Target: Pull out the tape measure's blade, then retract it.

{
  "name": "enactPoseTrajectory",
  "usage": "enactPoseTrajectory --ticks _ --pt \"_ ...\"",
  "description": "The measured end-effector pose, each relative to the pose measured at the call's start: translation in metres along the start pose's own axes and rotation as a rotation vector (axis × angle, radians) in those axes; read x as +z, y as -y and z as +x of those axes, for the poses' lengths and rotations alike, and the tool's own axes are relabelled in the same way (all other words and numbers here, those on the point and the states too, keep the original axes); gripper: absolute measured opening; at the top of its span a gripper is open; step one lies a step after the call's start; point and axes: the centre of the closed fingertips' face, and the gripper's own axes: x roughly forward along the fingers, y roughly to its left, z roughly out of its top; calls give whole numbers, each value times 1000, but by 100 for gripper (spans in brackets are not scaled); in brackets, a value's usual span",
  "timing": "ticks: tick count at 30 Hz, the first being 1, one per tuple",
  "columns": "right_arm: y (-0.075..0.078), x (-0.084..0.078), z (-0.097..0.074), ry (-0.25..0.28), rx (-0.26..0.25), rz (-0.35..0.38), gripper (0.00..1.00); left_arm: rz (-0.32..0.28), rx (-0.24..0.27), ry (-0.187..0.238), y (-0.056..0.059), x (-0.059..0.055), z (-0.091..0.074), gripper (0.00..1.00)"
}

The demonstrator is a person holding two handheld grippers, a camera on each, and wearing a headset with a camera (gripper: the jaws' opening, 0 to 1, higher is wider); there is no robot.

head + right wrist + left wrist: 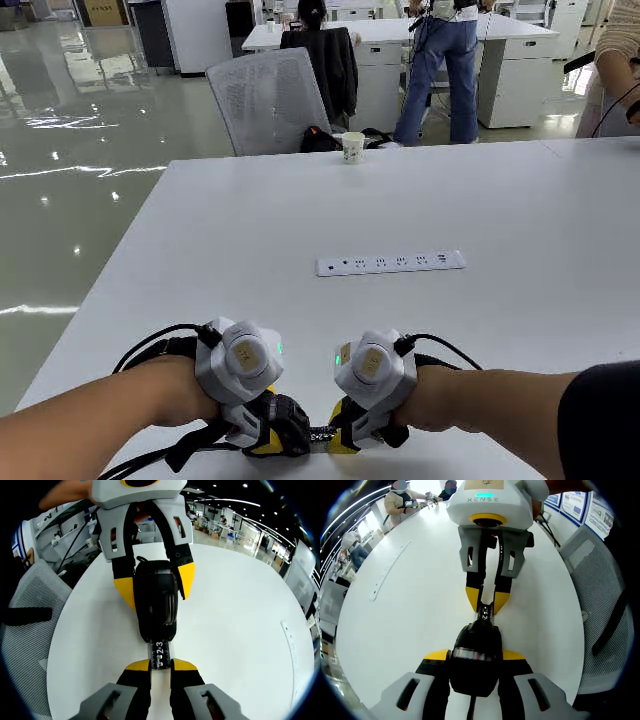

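Grey-white left gripper (475,655) and right gripper (161,665) — yellow-tipped jaws, black cables (150,340)

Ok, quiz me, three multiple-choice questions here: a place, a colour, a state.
1. The paper cup stands: A at the table's far edge, B on a chair, C on the floor.
2. The tape measure's case is: A red, B black, C white.
3. The blade is: A fully retracted, B a short length out, C spanning the table.
Key: 1A, it sits at the rim farthest from the camera; 2B, black in the left gripper's jaws; 3B, the right gripper pinches it near the case.
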Motion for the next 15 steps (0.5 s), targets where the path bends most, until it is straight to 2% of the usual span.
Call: enactPoseTrajectory --ticks 15 --pt "0 -8 -5 -7 -4 9 11 -7 2 0 0 0 0 31"
